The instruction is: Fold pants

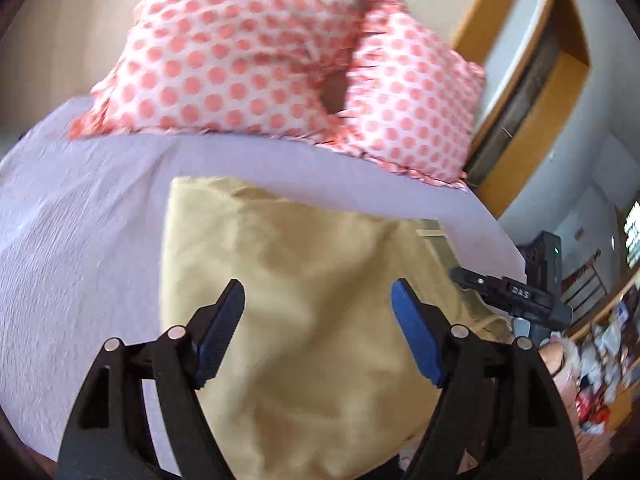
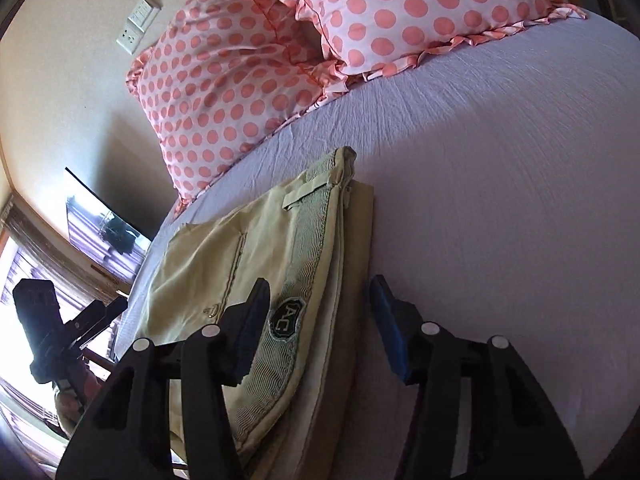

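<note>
Tan pants (image 1: 304,300) lie folded in a flat stack on the lilac bedsheet (image 1: 80,240). In the right wrist view the pants (image 2: 264,264) show their striped inner waistband with a dark label on top. My left gripper (image 1: 318,300) is open and empty, hovering over the middle of the pants. My right gripper (image 2: 318,300) is open and empty above the waistband edge of the stack. The right gripper's body (image 1: 516,296) shows at the right of the left wrist view. The left gripper's body (image 2: 52,336) shows at the left of the right wrist view.
Two white pillows with pink dots (image 1: 256,48) (image 2: 248,72) rest at the head of the bed against the wall. A wooden door frame (image 1: 532,92) and cluttered shelves (image 1: 608,344) stand to the right. A window (image 2: 24,280) and a wall socket (image 2: 138,24) lie left.
</note>
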`<state>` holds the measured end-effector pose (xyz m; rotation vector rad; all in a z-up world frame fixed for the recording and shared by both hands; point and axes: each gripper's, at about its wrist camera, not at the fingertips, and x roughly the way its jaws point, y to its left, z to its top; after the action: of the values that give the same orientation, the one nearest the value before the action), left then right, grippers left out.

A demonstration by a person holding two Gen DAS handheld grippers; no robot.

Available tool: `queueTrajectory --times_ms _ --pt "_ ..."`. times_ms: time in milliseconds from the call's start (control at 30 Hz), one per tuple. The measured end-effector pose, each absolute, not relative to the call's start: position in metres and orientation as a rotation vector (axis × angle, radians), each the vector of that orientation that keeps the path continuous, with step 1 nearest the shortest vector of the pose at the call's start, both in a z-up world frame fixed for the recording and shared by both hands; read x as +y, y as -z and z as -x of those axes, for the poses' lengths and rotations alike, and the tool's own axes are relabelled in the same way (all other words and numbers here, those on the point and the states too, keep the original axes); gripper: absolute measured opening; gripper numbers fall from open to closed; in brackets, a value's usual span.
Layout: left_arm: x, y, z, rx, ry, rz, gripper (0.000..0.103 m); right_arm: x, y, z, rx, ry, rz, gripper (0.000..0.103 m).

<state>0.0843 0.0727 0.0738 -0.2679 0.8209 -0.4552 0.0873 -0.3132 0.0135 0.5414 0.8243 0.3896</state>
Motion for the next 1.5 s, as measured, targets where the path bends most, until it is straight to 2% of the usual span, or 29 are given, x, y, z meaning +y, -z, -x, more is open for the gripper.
queueTrajectory --times_ms 167,300,367,433,500,533,567,667,800,933,1033,1100,1167,1233,1267,1300,1367,1400,1500 --pt "0.117 -0.042 -0.118 0.955 0.427 0.386 0.074 -0.308 -0.011 -0.1 0.844 -0.412 -0.529 0.041" --pt "0.117 -0.028 -0.135 1.014 0.474 0.423 0.074 -0.315 -0.007 -0.104 0.853 -0.454 -0.589 0.035" --pt "0.116 -0.029 -0.138 1.012 0.489 0.441 0.079 -0.317 -0.005 -0.107 0.853 -0.472 -0.603 0.033" --pt "0.112 -0.03 -0.145 1.02 0.508 0.447 0.078 -0.315 -0.003 -0.109 0.861 -0.494 -0.605 0.026" --pt "0.107 -0.028 -0.15 1.027 0.512 0.435 0.065 -0.314 -0.004 -0.11 0.864 -0.537 -0.622 0.013" --pt "0.106 -0.027 -0.151 1.036 0.506 0.426 0.04 -0.315 -0.006 -0.109 0.859 -0.562 -0.638 0.012" --pt "0.107 -0.027 -0.152 1.041 0.51 0.432 0.02 -0.316 -0.008 -0.109 0.854 -0.579 -0.649 0.01" --pt "0.113 -0.033 -0.153 1.018 0.529 0.468 0.009 -0.314 -0.02 -0.111 0.82 -0.621 -0.664 0.009" --pt "0.105 -0.065 -0.161 0.92 0.527 0.402 0.006 -0.306 -0.046 -0.129 0.764 -0.654 -0.633 0.009" --pt "0.091 -0.093 -0.191 0.828 0.499 0.355 0.006 -0.307 -0.071 -0.163 0.687 -0.627 -0.625 0.009" --pt "0.08 -0.094 -0.227 0.792 0.448 0.321 0.006 -0.317 -0.075 -0.192 0.637 -0.558 -0.648 0.008" --pt "0.072 -0.077 -0.259 0.836 0.375 0.288 0.012 -0.326 -0.062 -0.214 0.66 -0.479 -0.682 0.009" --pt "0.066 -0.053 -0.285 0.926 0.277 0.242 0.025 -0.329 -0.037 -0.233 0.765 -0.368 -0.676 0.009" --pt "0.069 -0.033 -0.294 0.997 0.255 0.254 0.038 -0.33 -0.017 -0.238 0.869 -0.253 -0.623 0.018" --pt "0.074 -0.032 -0.29 0.995 0.251 0.269 0.04 -0.333 -0.017 -0.233 0.871 -0.218 -0.61 0.029" --pt "0.08 -0.034 -0.284 0.98 0.242 0.275 0.041 -0.337 -0.023 -0.225 0.849 -0.176 -0.594 0.041" --pt "0.09 -0.047 -0.268 0.934 0.203 0.255 0.052 -0.343 -0.044 -0.203 0.75 -0.134 -0.563 0.053" --pt "0.094 -0.056 -0.258 0.9 0.199 0.26 0.054 -0.343 -0.054 -0.193 0.701 -0.179 -0.574 0.059" --pt "0.097 -0.079 -0.226 0.807 0.328 0.339 0.068 -0.33 -0.066 -0.181 0.685 -0.378 -0.621 0.065"
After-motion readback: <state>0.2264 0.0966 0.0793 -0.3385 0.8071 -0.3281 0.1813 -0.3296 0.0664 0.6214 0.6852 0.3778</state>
